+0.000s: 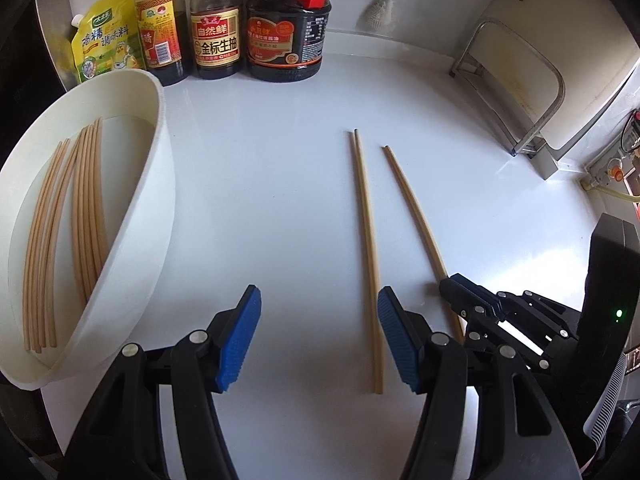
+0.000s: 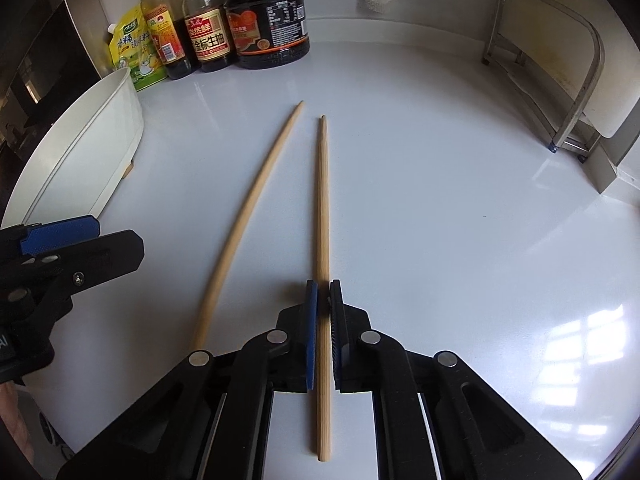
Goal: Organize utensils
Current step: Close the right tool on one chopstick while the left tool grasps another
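Two wooden chopsticks lie on the white counter (image 1: 260, 184). My right gripper (image 2: 324, 292) is shut on the straight chopstick (image 2: 322, 200) near its thick end, which sticks out behind the pads. The left wrist view shows the same grip, with the right gripper (image 1: 450, 284) on that chopstick (image 1: 412, 200). The other chopstick (image 1: 366, 220) lies between the fingers of my left gripper (image 1: 319, 300), close to the right pad and untouched; that gripper is open. A white oval container (image 1: 160, 128) on the left holds several chopsticks (image 1: 86, 216).
Sauce bottles (image 1: 216, 28) and a yellow seasoning pouch (image 1: 106, 36) line the back wall. A metal rack (image 1: 532, 92) with a board stands at the back right. A brush (image 1: 380, 8) hangs on the wall. An outlet with cables (image 1: 616, 168) is at the far right.
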Motion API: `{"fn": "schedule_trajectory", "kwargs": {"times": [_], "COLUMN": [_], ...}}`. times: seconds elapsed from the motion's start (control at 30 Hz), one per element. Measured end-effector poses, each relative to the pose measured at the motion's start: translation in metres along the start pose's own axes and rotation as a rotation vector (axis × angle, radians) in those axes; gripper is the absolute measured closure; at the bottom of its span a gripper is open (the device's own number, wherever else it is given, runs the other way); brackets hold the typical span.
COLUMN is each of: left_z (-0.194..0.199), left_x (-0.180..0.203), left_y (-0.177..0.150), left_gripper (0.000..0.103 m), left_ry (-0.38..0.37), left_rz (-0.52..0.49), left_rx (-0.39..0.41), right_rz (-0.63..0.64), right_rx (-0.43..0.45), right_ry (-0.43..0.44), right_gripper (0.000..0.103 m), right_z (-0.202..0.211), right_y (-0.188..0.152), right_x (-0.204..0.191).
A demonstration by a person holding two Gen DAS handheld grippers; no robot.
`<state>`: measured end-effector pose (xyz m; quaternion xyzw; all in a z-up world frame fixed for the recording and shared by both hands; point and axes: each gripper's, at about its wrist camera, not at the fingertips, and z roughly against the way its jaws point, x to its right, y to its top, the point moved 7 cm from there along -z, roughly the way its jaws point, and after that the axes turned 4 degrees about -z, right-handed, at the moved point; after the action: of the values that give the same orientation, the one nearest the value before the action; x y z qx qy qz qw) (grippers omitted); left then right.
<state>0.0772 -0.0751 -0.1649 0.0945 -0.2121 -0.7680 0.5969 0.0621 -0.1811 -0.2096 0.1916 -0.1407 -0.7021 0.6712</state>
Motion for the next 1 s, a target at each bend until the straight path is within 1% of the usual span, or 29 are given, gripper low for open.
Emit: {"fn": "schedule_trajectory", "kwargs": {"times": [0.07,0.17,0.37,0.47,0.6,0.63,0.67,0.7,1.0], "left_z": [-0.005,-0.013,-0.033,-0.038,-0.041,-0.042,-0.043,-0.044,-0.055], "left_x": [0.004,0.008,0.009,0.007,0.005,0.005,0.004,0.002,-0.004], "left_y": [0.003,0.009,0.017,0.018,0.019,0.019,0.020,0.020,0.022], "left_gripper": [0.043,0.039,0.039,0.039,0.039,0.039,0.038,0.038,0.037], "left_ry": [0.001,0.007,0.042,0.050,0.062,0.063,0.067,0.074,0.104], "left_rz": [-0.004,-0.003,-0.011,-0.004,0.001,0.000,0.001,0.003,-0.002], "left_rx": [0.001,0.008,0.005,0.003,0.010,0.014,0.016,0.019,0.021], "right_rz": [-0.017,-0.047,-0.090,-0.102,-0.115,-0.118,-0.120,-0.119,-0.099], "right_rx": [0.005,0.012,0.023,0.027,0.026,0.029,0.030,0.035,0.051], "right_ry": [-0.006,-0.009,-0.032,-0.036,-0.017,-0.015,-0.016,-0.023,-0.057], "right_gripper": [0.097,0.097,0.097,0.097,0.097,0.094,0.087,0.083,0.082], "right_z": [0.001,0.002,0.005,0.005,0.006,0.007,0.007,0.008,0.007], "right_y": [0.001,0.002,0.004,0.006,0.006,0.005,0.005,0.005,0.007], "right_x": [0.010,0.026,0.055,0.063,0.068,0.068,0.068,0.068,0.069]}}
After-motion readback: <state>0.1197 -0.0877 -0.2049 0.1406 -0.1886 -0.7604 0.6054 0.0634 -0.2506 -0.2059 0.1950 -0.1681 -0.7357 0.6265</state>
